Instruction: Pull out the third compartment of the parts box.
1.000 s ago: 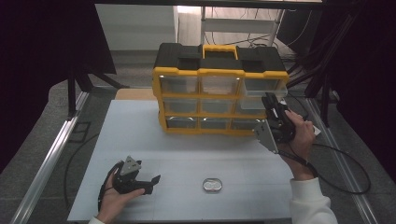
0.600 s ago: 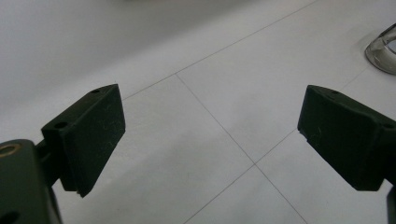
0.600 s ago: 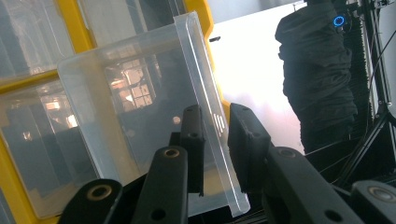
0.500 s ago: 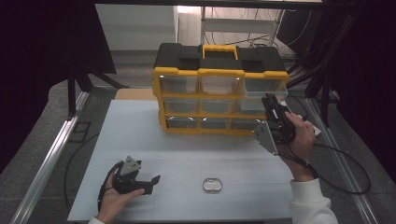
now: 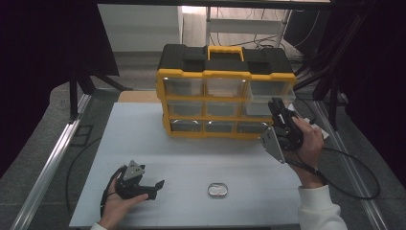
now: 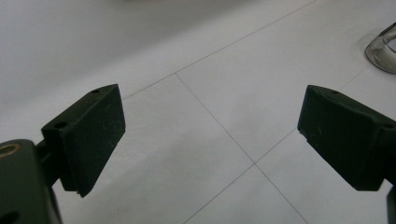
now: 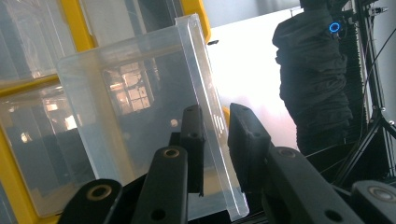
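**K:** Dark room, curtains all round, white table (image 5: 143, 143) lit from above. Landmark = yellow/black drawer cabinet (image 5: 225, 98), back centre of table.

**M:** Task thing?

**K:** Clear plastic drawer (image 7: 140, 116), right column of cabinet, middle row, partly pulled out toward the person. Right gripper (image 7: 215, 140) is clamped on its front lip, one jaw inside the wall, one outside. High view has the same gripper (image 5: 280, 115) at the cabinet's right front corner.

**M:** Handling?

**K:** My read: light, thin-wall, stiff but brittle, slick surface. Front lip is the only sensible hold. Pull straight along the slide; any twist prob jams it or cracks the lip. Grip could slip on smooth plastic.

**M:** Contents?

**K:** This drawer looks empty, see straight thru it. Other drawers are clear too; can't tell what's in them, glare.

**M:** Left side?

**K:** Left gripper (image 6: 210, 135) jaws wide apart, nothing between, resting low on table well in front of cabinet, left side. Small clear oval dish (image 5: 218, 190) in front of cabinet, just right of that gripper. Looks empty.
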A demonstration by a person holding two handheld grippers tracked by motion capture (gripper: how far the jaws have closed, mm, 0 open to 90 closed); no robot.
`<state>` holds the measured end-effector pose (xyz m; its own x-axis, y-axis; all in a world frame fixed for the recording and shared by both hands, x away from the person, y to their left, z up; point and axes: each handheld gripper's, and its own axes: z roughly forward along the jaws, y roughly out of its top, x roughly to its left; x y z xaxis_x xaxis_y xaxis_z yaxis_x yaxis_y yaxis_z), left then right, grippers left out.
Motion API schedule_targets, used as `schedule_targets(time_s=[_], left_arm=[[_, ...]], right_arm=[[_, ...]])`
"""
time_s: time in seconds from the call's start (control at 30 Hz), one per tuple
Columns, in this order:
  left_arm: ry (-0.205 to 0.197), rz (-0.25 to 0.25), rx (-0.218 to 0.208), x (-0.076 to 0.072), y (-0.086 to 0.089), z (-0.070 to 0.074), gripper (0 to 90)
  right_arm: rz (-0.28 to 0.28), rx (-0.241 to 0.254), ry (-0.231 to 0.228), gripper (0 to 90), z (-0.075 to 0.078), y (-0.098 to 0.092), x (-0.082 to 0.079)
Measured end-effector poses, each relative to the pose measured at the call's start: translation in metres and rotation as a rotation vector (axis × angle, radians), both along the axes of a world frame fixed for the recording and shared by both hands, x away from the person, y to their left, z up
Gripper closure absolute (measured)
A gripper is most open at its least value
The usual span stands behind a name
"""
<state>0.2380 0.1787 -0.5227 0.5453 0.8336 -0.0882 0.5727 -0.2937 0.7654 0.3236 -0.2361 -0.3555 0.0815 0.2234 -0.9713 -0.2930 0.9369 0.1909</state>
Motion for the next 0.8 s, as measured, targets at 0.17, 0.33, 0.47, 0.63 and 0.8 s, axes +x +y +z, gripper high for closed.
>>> schedule_targets(time_s=[0.17, 0.33, 0.47, 0.63, 0.8], left_arm=[[0.002, 0.001, 0.000, 0.0002, 0.0000, -0.0002, 8.1], [0.001, 0.001, 0.000, 0.0001, 0.0000, -0.0002, 8.1], [0.000, 0.000, -0.001, 0.0003, 0.0002, -0.0002, 8.1], [0.000, 0.000, -0.001, 0.0003, 0.0002, -0.0002, 8.1], [-0.001, 0.002, -0.004, 0.0002, 0.0002, -0.0001, 8.1]], right_arm=[[-0.001, -0.002, 0.001, 76.3, -0.0003, 0.0000, -0.0006], [-0.002, -0.005, 0.003, 76.2, -0.0004, -0.0001, -0.0013], [-0.002, -0.006, 0.003, 76.2, -0.0005, -0.0003, -0.0019], [-0.001, -0.004, 0.005, 76.2, -0.0005, -0.0008, -0.0027], [-0.001, -0.004, 0.005, 76.1, -0.0007, -0.0009, -0.0032]])
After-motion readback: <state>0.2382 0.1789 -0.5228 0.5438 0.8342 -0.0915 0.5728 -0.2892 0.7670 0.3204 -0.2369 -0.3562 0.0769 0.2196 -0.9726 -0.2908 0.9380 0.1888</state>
